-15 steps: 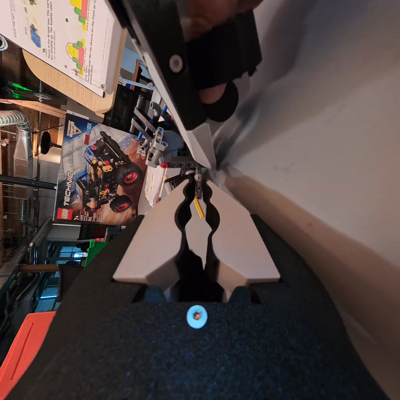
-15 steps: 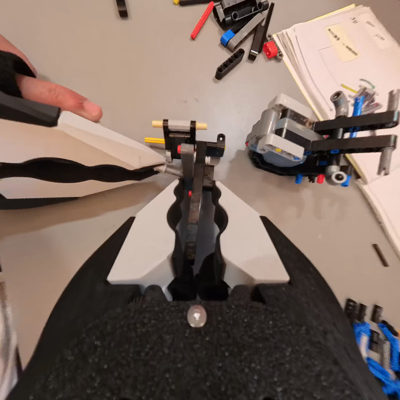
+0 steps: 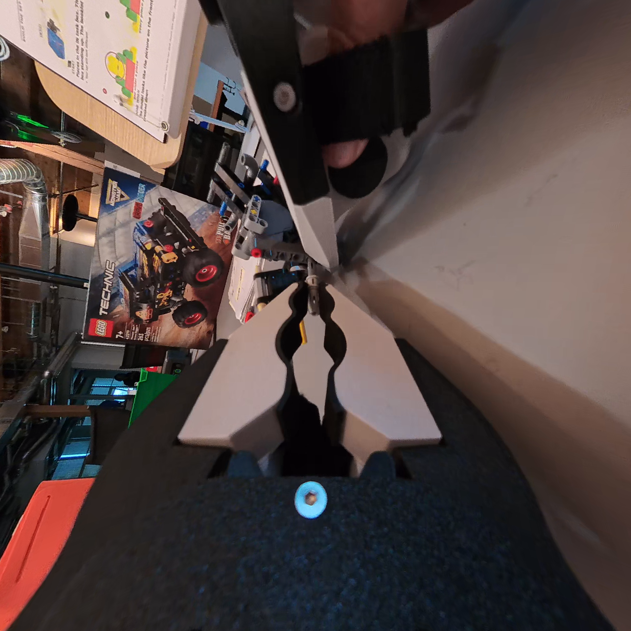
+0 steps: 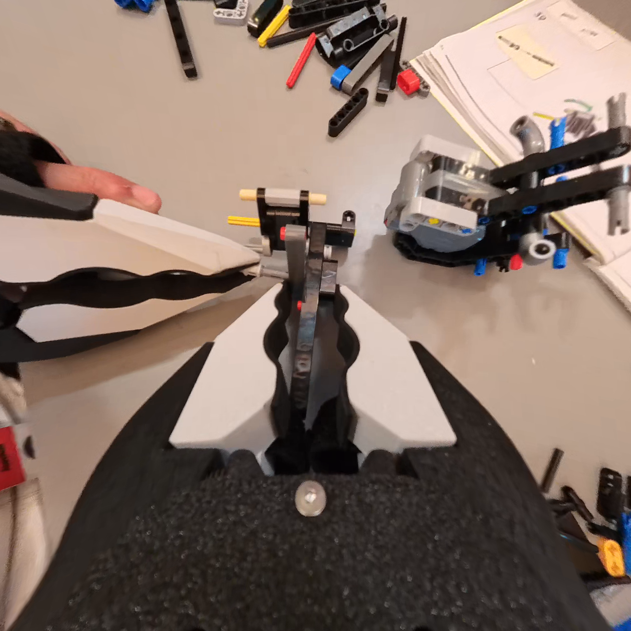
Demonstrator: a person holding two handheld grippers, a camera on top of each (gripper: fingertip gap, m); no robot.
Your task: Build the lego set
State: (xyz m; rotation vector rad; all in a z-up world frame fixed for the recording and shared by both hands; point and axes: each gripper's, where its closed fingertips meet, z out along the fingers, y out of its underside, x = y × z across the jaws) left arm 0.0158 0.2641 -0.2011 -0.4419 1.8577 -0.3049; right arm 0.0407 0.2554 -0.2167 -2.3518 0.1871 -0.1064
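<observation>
Covering most of both views, the grey bench carries everything. In the left wrist view the room behind it shows a wooden board with a printed sheet and a silver duct; a green bin stands lower down, its contents hidden.

Next in size is the set's box, standing upright at the far edge of the bench; I cannot tell what is inside. A stack of instruction pages lies at the right of the bench. The larger built part, a grey and black chassis with two long black beams, rests partly on the pages and partly on the bench.

The right hand-held gripper is closed on a small black and grey sub-assembly, whose long black beam runs down between its fingers, above the bench. This sub-assembly has a tan axle on top and a yellow axle on its left side. The left hand-held gripper comes from the left, its tips nearly together and pinching a small grey pin that touches the left side of the sub-assembly. A finger of the person lies along this gripper.

Loose pieces lie at the far side of the bench: a heap of black beams, a single black beam, a red axle, a yellow axle, a blue connector and a red connector. More small parts lie at the near right, blurred.
</observation>
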